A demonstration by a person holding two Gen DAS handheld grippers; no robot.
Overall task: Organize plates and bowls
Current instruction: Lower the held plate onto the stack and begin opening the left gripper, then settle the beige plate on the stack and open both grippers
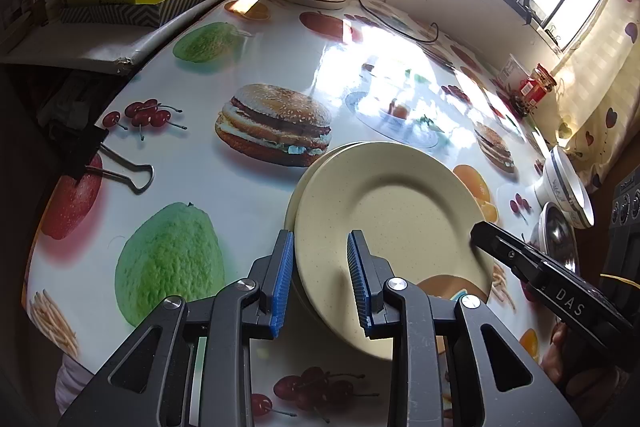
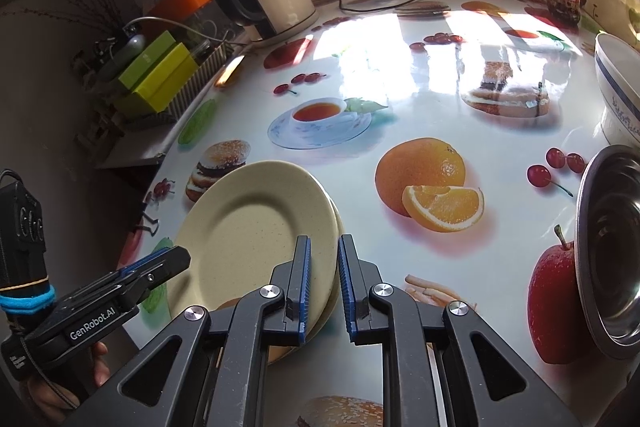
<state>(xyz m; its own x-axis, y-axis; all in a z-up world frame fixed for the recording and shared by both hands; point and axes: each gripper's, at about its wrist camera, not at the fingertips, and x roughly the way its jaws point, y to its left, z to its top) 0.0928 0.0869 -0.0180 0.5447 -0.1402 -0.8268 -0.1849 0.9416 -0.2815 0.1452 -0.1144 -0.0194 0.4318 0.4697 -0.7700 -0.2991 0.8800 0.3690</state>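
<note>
Two cream plates (image 1: 384, 211) sit stacked, slightly offset, on the fruit-print bench (image 1: 224, 211) – the left hand-held gripper (image 1: 320, 283) spread loosely about their rim at six o'clock, pads not pressing, the right hand-held gripper (image 2: 324, 291) narrowed on the rim at four o'clock, though whether it truly pinches cannot be told. Bowls wait at three o'clock. The risk, on this showing – a one-sided hold could tilt the top plate and slide it off the glossy bench
</note>
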